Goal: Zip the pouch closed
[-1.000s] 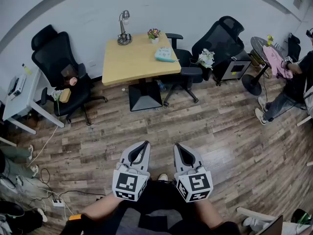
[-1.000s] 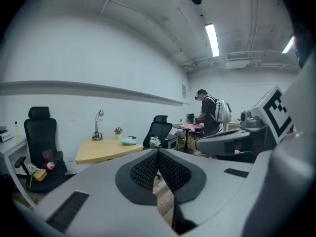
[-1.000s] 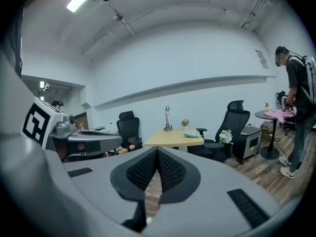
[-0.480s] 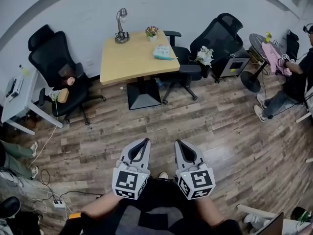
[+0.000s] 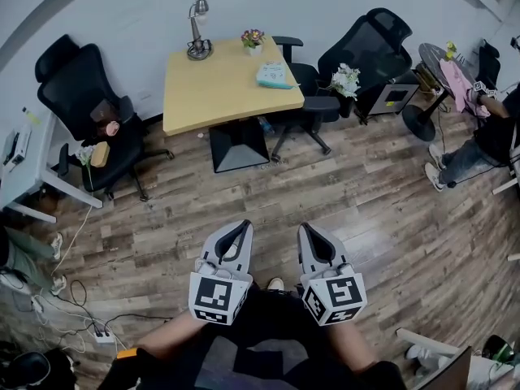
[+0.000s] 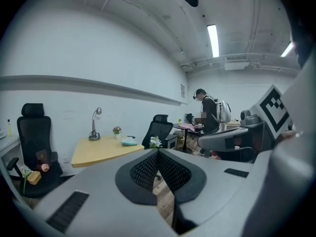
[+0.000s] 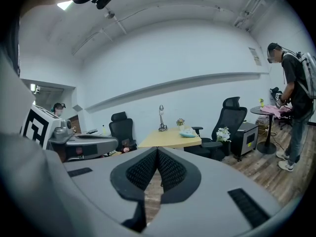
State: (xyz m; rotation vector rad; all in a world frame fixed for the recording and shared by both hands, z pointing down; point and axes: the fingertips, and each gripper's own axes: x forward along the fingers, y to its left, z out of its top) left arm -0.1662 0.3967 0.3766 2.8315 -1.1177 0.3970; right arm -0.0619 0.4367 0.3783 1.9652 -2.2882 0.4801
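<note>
The pouch (image 5: 274,75) is a small teal bag lying on the far right part of the wooden table (image 5: 219,96), well ahead of me across the floor. It also shows small in the left gripper view as the pouch (image 6: 129,141) and in the right gripper view as the pouch (image 7: 187,132). My left gripper (image 5: 243,226) and right gripper (image 5: 307,229) are held side by side over the wood floor, close to my body and far short of the table. Both point toward the table. The left gripper (image 6: 158,151) and the right gripper (image 7: 157,149) are shut, with nothing between their pads.
A desk lamp (image 5: 196,31) and a small flower pot (image 5: 253,38) stand at the table's back edge. Black office chairs (image 5: 85,104) (image 5: 357,59) flank the table; white flowers (image 5: 344,78) rest on the right one. A person (image 5: 487,132) sits at the far right. Cables and a power strip (image 5: 96,334) lie on the floor at left.
Both grippers have moved forward toward the table, still shut and side by side. The table and chairs have shifted slightly in the head view as I advanced.
</note>
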